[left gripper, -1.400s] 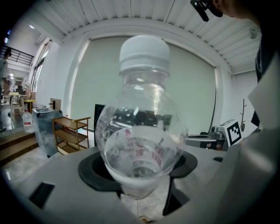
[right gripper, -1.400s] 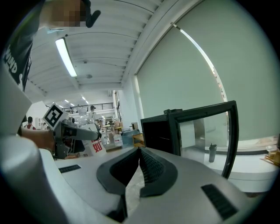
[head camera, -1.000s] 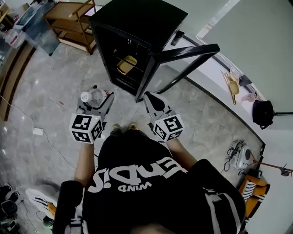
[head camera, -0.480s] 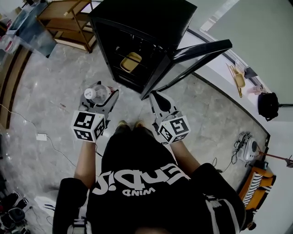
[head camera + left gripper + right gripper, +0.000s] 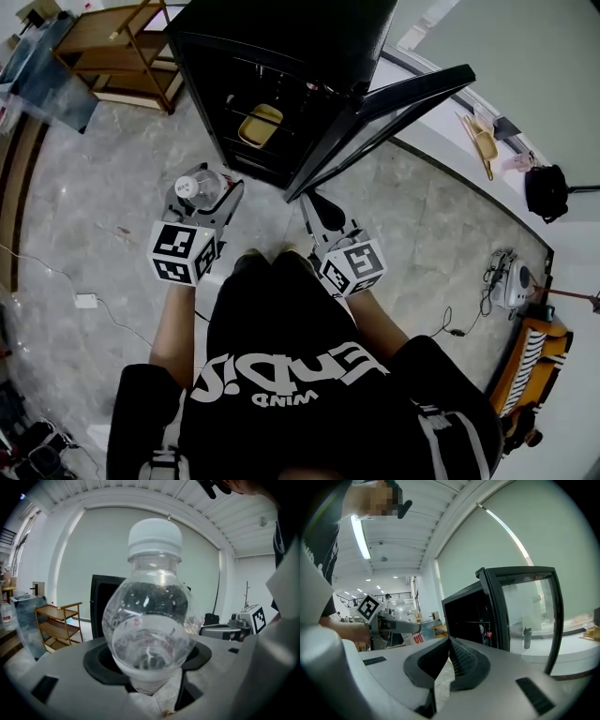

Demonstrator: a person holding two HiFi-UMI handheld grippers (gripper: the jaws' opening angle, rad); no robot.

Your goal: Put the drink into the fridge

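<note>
A clear drink bottle [image 5: 196, 187] with a white cap [image 5: 155, 536] stands upright in my left gripper [image 5: 201, 201], whose jaws are shut on its body [image 5: 150, 634]. The black fridge [image 5: 281, 66] stands just ahead with its glass door [image 5: 394, 103] swung open to the right. A tan object [image 5: 260, 125] lies on a wire shelf inside. My right gripper [image 5: 322, 208] is held beside the left one, below the door's edge, shut with nothing between its jaws [image 5: 449, 660]. In the right gripper view the fridge [image 5: 473, 616] and its door [image 5: 529, 616] fill the right side.
A wooden shelf unit [image 5: 117, 52] stands left of the fridge on the grey stone floor [image 5: 84, 216]. A white ledge [image 5: 469, 159] runs along the wall at right, carrying a dustpan [image 5: 478, 141] and a black bag [image 5: 546, 192]. Cables and a small appliance [image 5: 511, 286] lie at right.
The fridge has come closer and higher in the head view as the person steps toward it. Both grippers keep their hold and their spacing.
</note>
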